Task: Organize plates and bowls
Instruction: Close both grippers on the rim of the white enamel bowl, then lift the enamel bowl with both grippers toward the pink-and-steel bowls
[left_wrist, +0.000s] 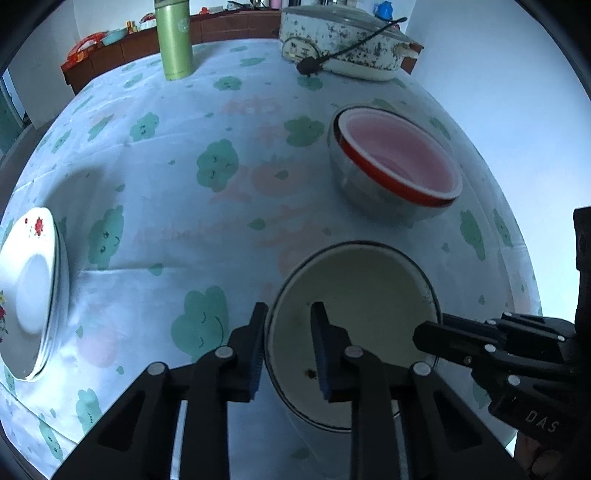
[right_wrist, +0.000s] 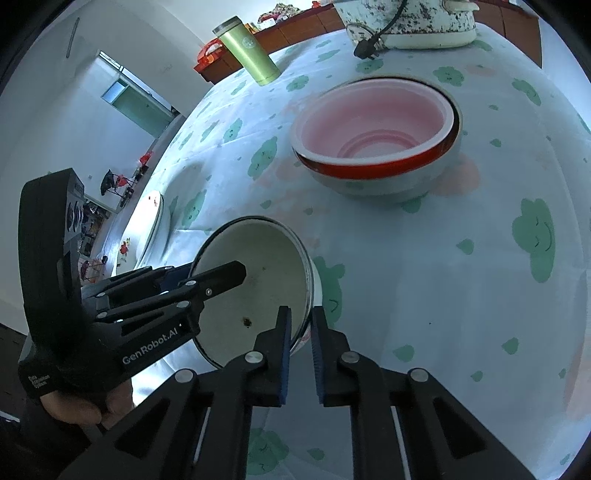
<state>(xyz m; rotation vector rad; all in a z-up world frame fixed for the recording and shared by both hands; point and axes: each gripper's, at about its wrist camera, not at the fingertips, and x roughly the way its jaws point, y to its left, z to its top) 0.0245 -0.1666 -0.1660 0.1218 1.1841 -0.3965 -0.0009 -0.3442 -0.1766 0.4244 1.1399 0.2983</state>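
A cream enamel bowl (left_wrist: 369, 295) with a dark rim is held by both grippers just above the table. My left gripper (left_wrist: 290, 321) straddles its left rim, one finger inside, one outside. My right gripper (right_wrist: 301, 325) straddles its right rim (right_wrist: 306, 280) and also shows in the left wrist view (left_wrist: 428, 338). The bowl also shows in the right wrist view (right_wrist: 258, 288). A pink bowl with a red band (left_wrist: 399, 158) sits nested in a grey bowl (left_wrist: 369, 195) farther back; it also shows in the right wrist view (right_wrist: 376, 125). White flowered plates (left_wrist: 29, 291) lie stacked at the left.
A green flask (left_wrist: 173, 37) stands at the far side. A speckled electric cooker (left_wrist: 343, 40) with a black cord and plug (left_wrist: 308, 66) sits at the far right. The tablecloth (left_wrist: 207, 184) carries green cloud prints. The table edge runs close on the right.
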